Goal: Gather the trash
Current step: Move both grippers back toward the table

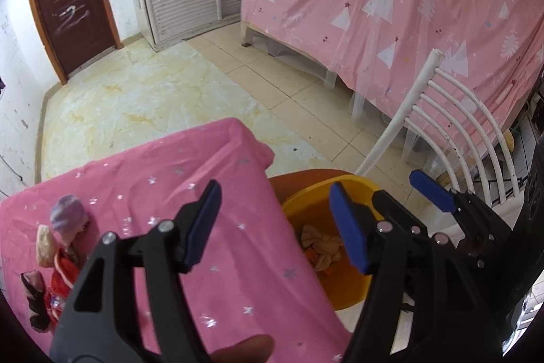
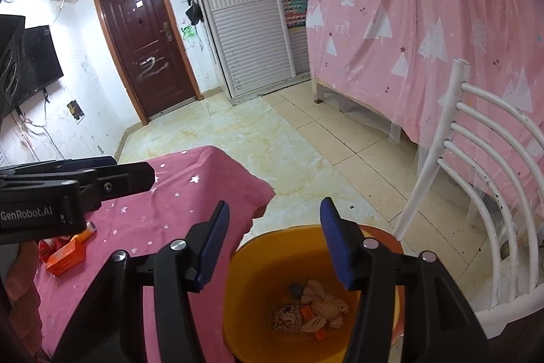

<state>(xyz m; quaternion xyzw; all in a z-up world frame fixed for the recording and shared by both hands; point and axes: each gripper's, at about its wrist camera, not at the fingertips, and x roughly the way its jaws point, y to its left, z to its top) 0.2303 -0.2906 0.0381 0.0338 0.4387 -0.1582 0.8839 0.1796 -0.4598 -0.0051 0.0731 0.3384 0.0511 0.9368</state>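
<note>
Right wrist: crumpled wrappers fill yellow bin; both tools gape, empty. Left wrist alone shows scraps on surface.

Two grippers, left gripper and right gripper, one yellow bin at six o'clock, one white chair at three o'clock, one orange box at nine o'clock.

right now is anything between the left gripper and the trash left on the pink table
Nothing visible stands in the way. The left gripper is open and empty above bare pink tablecloth. The leftover trash lies in a cluster at the cloth's left side, with only open cloth between. The yellow bin sits off the table's right edge.
</note>
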